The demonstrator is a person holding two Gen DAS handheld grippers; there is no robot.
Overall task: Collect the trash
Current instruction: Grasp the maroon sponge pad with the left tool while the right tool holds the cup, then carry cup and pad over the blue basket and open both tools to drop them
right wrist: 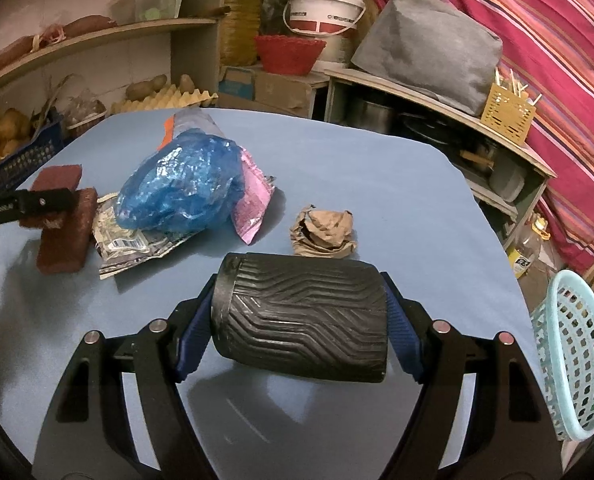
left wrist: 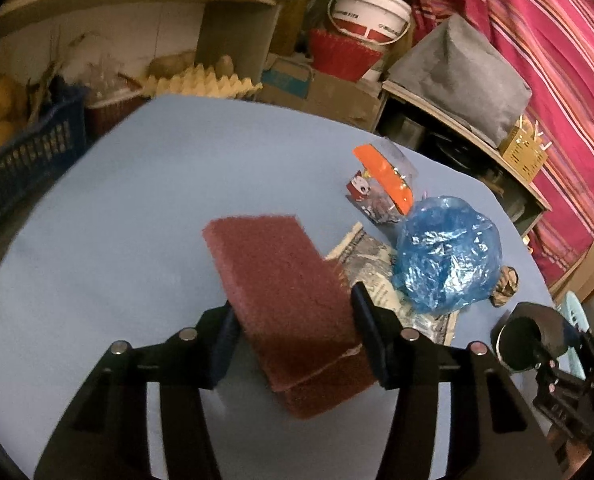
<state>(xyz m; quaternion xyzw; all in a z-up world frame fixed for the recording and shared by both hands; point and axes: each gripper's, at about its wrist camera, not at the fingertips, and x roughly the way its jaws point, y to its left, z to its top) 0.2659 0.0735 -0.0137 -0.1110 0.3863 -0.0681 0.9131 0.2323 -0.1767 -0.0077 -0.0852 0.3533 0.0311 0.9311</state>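
- Trash is already in both tools — the left gripper (left wrist: 293,332) is clamped on a maroon scouring pad (left wrist: 285,292), the right gripper (right wrist: 299,320) on a black ribbed cup (right wrist: 301,320) held on its side, both seemingly just above the near part of the blue table (right wrist: 377,168).
- My read: this is mid-collection, with two pieces lifted; next comes carrying them to the pale-blue basket (right wrist: 573,364) just off the table's right edge and letting go over it.
- Farther in, toward the middle, a crumpled brown paper ball (right wrist: 323,234) sits apart.
- Beyond it to the left lies a heap — a crinkled blue plastic bag (right wrist: 181,188) on top of a printed foil wrapper (right wrist: 133,246), a pink wrapper (right wrist: 253,204) peeking from under it, and an orange-and-clear packet (left wrist: 385,176) at the far side.
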